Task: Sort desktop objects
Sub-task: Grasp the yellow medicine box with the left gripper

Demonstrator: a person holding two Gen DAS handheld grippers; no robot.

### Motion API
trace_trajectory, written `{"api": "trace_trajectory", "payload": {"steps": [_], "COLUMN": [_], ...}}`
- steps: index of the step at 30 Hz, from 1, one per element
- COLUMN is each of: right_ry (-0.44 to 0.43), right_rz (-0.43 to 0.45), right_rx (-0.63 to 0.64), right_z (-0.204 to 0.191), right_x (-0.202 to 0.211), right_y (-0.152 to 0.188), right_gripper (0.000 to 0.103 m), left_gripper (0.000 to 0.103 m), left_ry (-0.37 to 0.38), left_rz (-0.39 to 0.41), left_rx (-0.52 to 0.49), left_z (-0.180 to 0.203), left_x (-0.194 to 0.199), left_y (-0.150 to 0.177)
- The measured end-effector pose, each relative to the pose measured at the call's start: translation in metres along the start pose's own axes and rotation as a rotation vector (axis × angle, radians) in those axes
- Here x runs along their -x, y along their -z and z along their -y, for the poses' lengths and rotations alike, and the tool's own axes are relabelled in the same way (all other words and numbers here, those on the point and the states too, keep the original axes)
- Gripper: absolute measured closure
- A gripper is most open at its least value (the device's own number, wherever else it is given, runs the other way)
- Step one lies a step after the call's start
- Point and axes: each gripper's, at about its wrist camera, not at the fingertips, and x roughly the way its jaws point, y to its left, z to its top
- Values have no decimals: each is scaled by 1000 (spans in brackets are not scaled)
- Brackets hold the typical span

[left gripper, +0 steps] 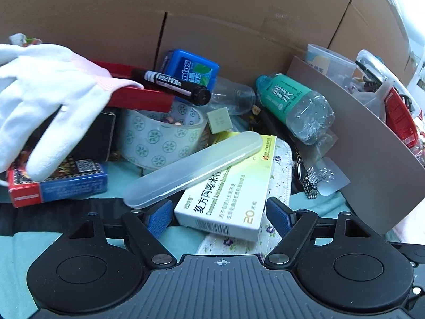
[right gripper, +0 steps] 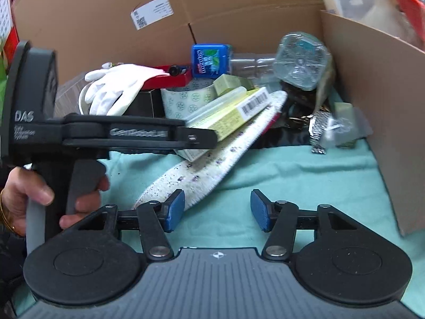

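Observation:
A white and yellow medicine box (left gripper: 225, 202) lies on a floral insole (left gripper: 280, 159), with a clear plastic case (left gripper: 194, 167) across its top. My left gripper (left gripper: 219, 219) stands open around the box's near end, a blue pad on each side with small gaps. In the right wrist view the left gripper (right gripper: 196, 137) shows side-on at the medicine box (right gripper: 233, 114), held by a person's hand (right gripper: 29, 194). My right gripper (right gripper: 217, 210) is open over the teal cloth (right gripper: 292, 175), its left pad at the tip of the insole (right gripper: 212, 159).
Behind lie a patterned tape roll (left gripper: 159, 138), a white glove (left gripper: 47, 101), a red box (left gripper: 138, 98), a black marker (left gripper: 175, 85), a blue mint tin (left gripper: 191, 69), a water bottle (left gripper: 292, 101) and a card box (left gripper: 58, 183). Cardboard walls (left gripper: 212, 21) and a divider (left gripper: 366, 148) enclose the pile.

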Motion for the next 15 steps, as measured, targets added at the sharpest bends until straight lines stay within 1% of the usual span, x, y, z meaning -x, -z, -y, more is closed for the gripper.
{"api": "trace_trajectory", "payload": {"steps": [4, 5, 6, 8, 9, 11, 13, 15], "right_ry": [-3, -2, 1, 5, 13, 21, 16, 9], "right_rz": [15, 17, 19, 21, 24, 30, 43, 54], "right_rx": [-18, -25, -28, -28, -29, -34, -61, -76], "right_z": [0, -1, -1, -3, -4, -3, -1, -1], "right_x": [-9, -12, -14, -17, -19, -19, -15, -9], "right_y": [-5, -6, -7, -8, -9, -9, -8, -8], "right_gripper": [51, 55, 57, 71, 73, 83, 88, 89], "left_gripper": [16, 18, 26, 28, 29, 30, 31, 31], "left_ry": [-7, -9, -13, -18, -18, -21, -19, -12], "left_rz": [7, 6, 5, 2, -2, -5, -8, -13], "left_rx": [-32, -41, -52, -68, -75, -89, -87, -75], "left_z": [5, 6, 7, 9, 9, 9, 9, 7], "left_x": [-8, -10, -11, -12, -12, -10, -6, 1], "left_y": [-3, -4, -5, -7, -7, -6, -3, -1]}}
